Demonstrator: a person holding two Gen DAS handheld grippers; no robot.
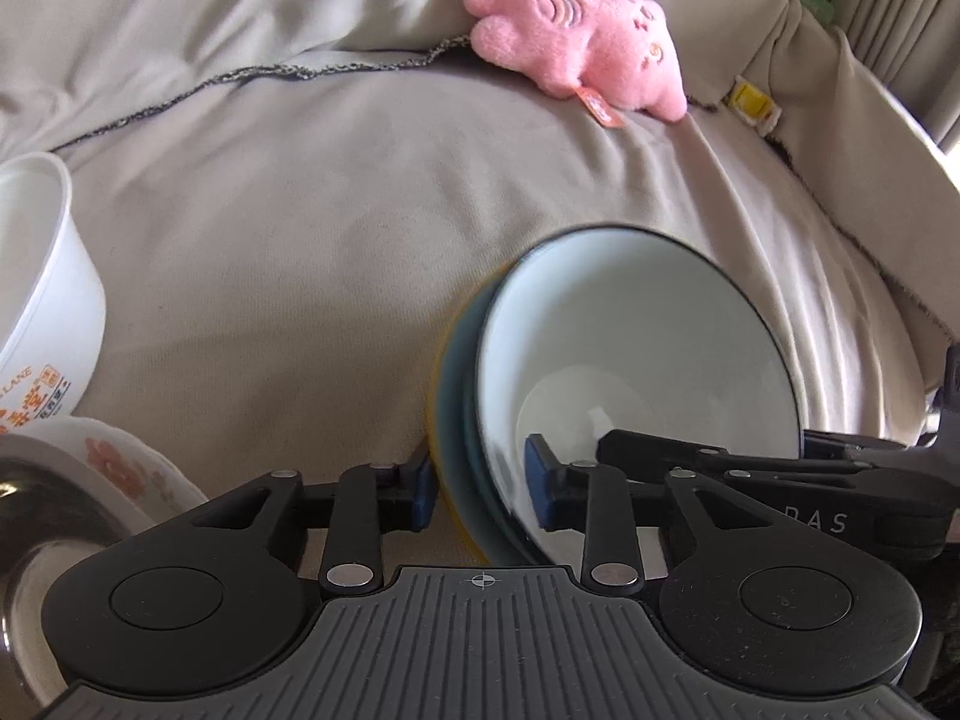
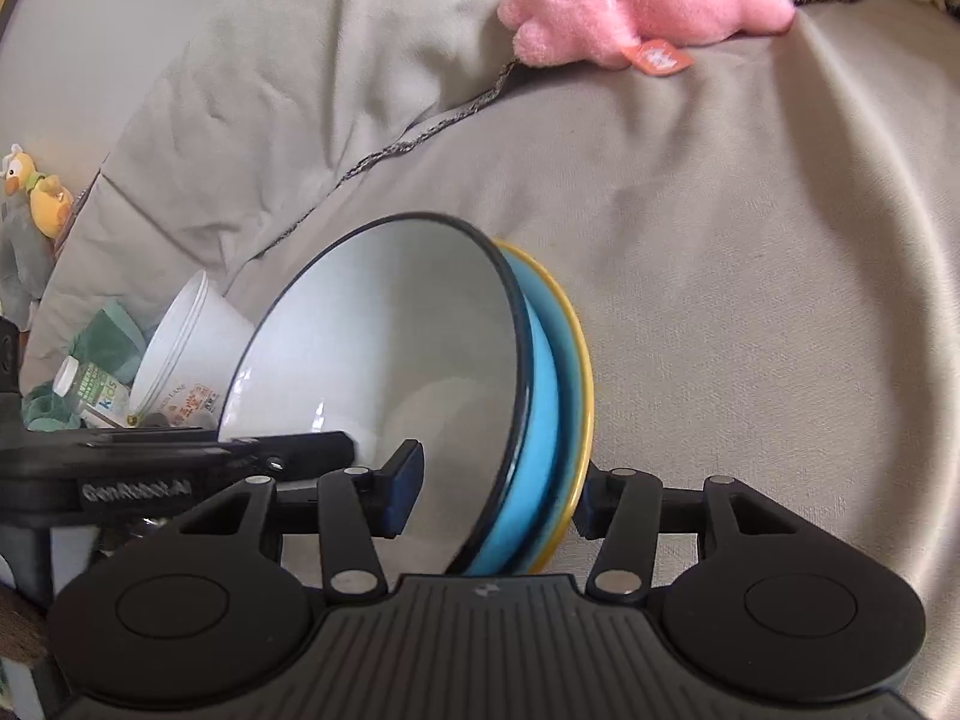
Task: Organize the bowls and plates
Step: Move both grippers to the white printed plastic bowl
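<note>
Beige bedding covers a bed that carries everything, with a pink plush toy lying toward its far edge. Near the middle of the bed, a stack of nested dishes stands tilted on edge: a white bowl with a dark rim sits inside a blue bowl, which rests in a yellow-rimmed plate. The right claw is closed on this stack, one pad inside the white bowl and the other behind the plate. The left claw straddles the same stack at its rim, jaws narrow (whether its pads actually press cannot be told). Off to the left edge wait a white paper bowl with orange print, a flower-patterned bowl and a steel bowl, apart from the stack. Judging by this, three pieces are gathered and those others are left to add.
</note>
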